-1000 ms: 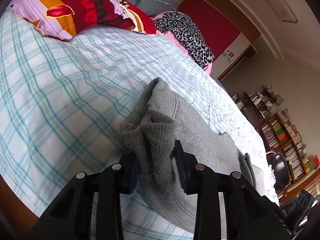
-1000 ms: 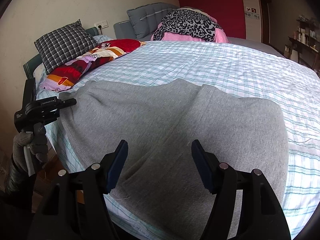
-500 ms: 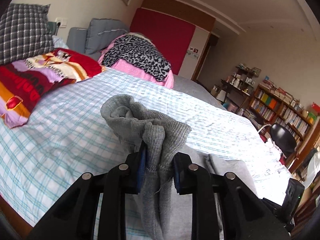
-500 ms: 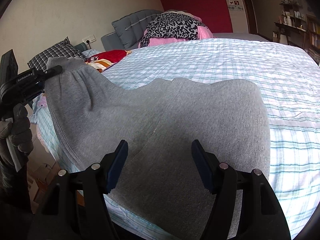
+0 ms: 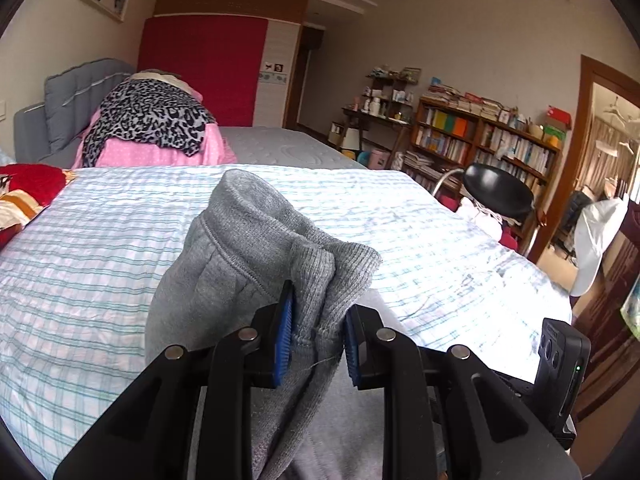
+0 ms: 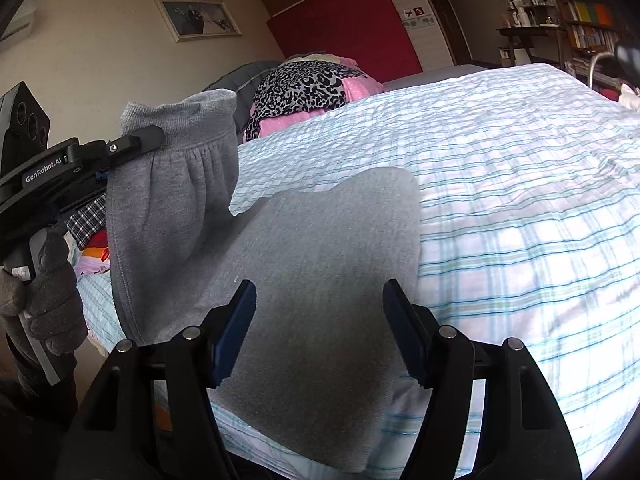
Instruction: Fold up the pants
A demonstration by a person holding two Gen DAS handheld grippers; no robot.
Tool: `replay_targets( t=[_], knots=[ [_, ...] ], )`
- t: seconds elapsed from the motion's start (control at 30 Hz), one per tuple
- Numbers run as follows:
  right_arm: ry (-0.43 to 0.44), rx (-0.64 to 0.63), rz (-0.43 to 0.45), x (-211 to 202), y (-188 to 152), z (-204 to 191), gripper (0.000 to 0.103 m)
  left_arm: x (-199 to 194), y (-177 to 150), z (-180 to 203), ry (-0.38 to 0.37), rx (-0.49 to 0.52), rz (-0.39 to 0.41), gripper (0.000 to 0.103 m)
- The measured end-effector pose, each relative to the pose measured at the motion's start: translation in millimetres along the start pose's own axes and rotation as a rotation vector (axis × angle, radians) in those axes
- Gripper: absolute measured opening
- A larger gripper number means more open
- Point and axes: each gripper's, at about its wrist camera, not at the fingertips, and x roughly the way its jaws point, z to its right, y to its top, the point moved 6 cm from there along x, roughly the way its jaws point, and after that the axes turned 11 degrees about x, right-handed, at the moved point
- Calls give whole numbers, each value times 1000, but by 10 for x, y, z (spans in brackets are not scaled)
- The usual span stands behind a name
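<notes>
Grey sweatpants (image 6: 320, 264) lie on the blue-checked bed sheet (image 6: 520, 184). My left gripper (image 5: 316, 340) is shut on the ribbed end of the grey pants (image 5: 256, 248) and holds it lifted above the bed. In the right wrist view the left gripper (image 6: 136, 142) is at the left, with the cloth hanging from it in a fold. My right gripper (image 6: 320, 336) is open and empty, low over the part of the pants that lies flat near the bed's front edge.
A leopard-print and pink bundle (image 5: 152, 124) and a grey headboard cushion (image 5: 72, 92) lie at the far end of the bed. Red patterned pillows (image 5: 24, 196) are at the left. A black chair (image 5: 496, 188) and bookshelves (image 5: 480, 136) stand to the right.
My left gripper closed on the end of the pants, lifted it off the bed and carried it up and toward the right. My right gripper stayed open over the flat part.
</notes>
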Motion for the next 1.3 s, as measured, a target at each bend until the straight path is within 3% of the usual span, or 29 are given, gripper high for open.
replay_targets(
  t=[0.23,0.53,0.77,1.0,1.17,1.3],
  knots=[
    [-8,54,30,-169,10,265,67,425,-84,667,-88,104,-74,21],
    [-29,103,48,-310,-17,528,68,829,-477,1223,-103,253,-152,21],
    [-69,160,74,-401,7,767,68,975,-771,1361,-91,316,-190,21],
    [-74,163,76,-396,23,777,68,946,-773,1410,-69,362,-156,22],
    [-79,171,69,-365,32,784,68,1017,-1006,1570,-73,428,-190,23],
    [-90,171,75,-359,57,780,67,964,-1096,1727,-120,484,-162,59]
  ],
)
